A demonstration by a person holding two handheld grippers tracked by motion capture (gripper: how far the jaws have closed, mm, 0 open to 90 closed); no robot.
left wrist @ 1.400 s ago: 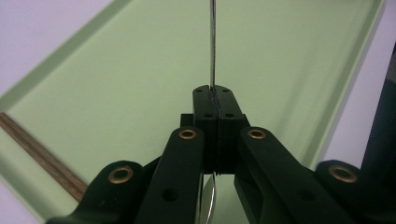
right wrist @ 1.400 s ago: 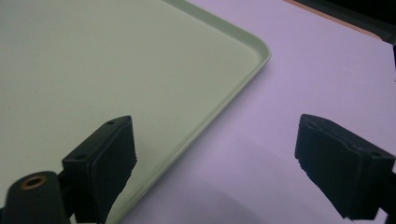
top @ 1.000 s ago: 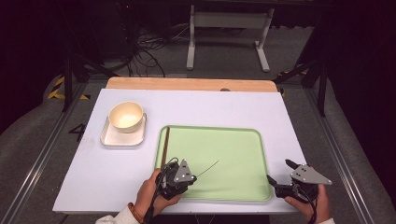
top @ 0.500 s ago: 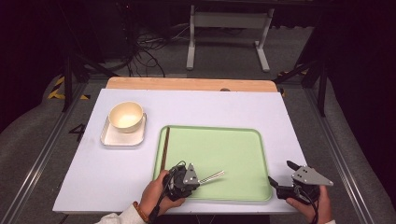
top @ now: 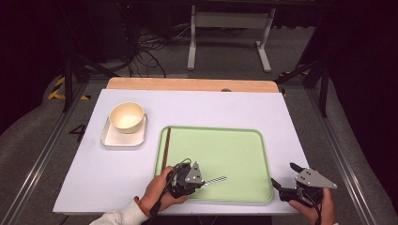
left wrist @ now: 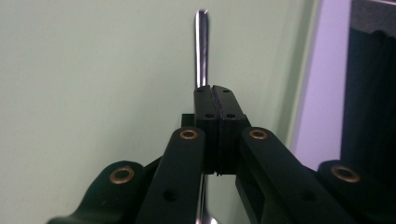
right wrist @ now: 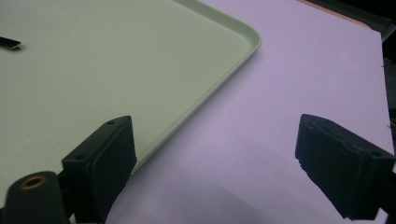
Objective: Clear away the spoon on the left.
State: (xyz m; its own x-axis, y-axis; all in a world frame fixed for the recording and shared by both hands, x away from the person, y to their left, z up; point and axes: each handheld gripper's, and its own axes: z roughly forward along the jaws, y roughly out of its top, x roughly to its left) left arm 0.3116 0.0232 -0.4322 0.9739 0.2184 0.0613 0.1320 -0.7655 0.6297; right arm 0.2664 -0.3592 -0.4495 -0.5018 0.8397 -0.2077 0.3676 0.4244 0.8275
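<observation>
Gripping a thin metal utensil (top: 215, 180), the left gripper (top: 202, 182) sits over the green tray (top: 234, 145) in the high view; the right gripper (top: 284, 180), jaws spread and empty, rests beyond the tray's edge. Left gripper view: pads have just been closing and now clamp the utensil (left wrist: 201, 51), its stem running on past them. Right gripper view: tray corner (right wrist: 243, 35) ahead of the open jaws.

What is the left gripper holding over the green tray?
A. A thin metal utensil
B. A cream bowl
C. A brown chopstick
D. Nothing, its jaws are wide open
A: in the left gripper view, the left gripper has its jaws clamped shut on a thin metal utensil above the green tray.
</observation>
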